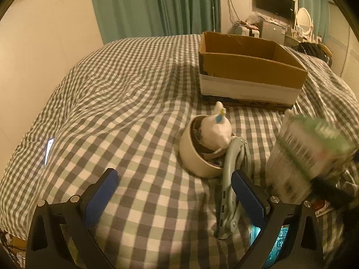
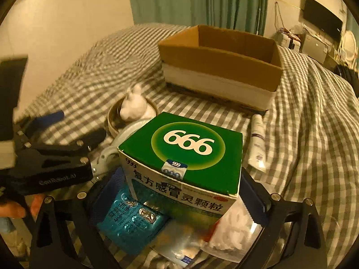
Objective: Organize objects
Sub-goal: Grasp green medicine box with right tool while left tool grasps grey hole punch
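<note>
Bedspread [image 1: 139, 85]: checked cover over the whole working surface, rumpled; soft footing, so anything set down is likely to tip.
Phone [image 1: 49, 149]: lit screen lying far left on the cover, well apart from the rest.
Left gripper [image 1: 172, 192]: jaws spread wide, nothing between the blue pads; it hovers low over bare cover, just left of the metal tool.
Bowl [image 1: 195, 154]: pale, tipped on its side, white plush toy [image 1: 216, 127] resting in its mouth.
Metal tool [image 1: 231, 179]: grey folding thing leaning against the bowl, beside the left gripper's right finger (what it is cannot be told).
Medicine box [image 2: 186, 154]: green top marked 999, held between the right gripper's fingers above a heap of other items.
Right gripper [image 2: 181, 199]: closed onto the box's sides; probably lifted for carrying to the carton.
Heap below: blue blister pack [image 2: 132, 222], clear bag of white pieces [image 2: 233, 231].
Tube [image 2: 257, 143]: white, lying right of the box, near the carton's front.
Cardboard carton [image 2: 224, 65]: open-topped, beyond everything, interior looks empty; likely destination.
Obstruction: bowl and toy stand between the left gripper and the carton; the right gripper's way looks free.
</note>
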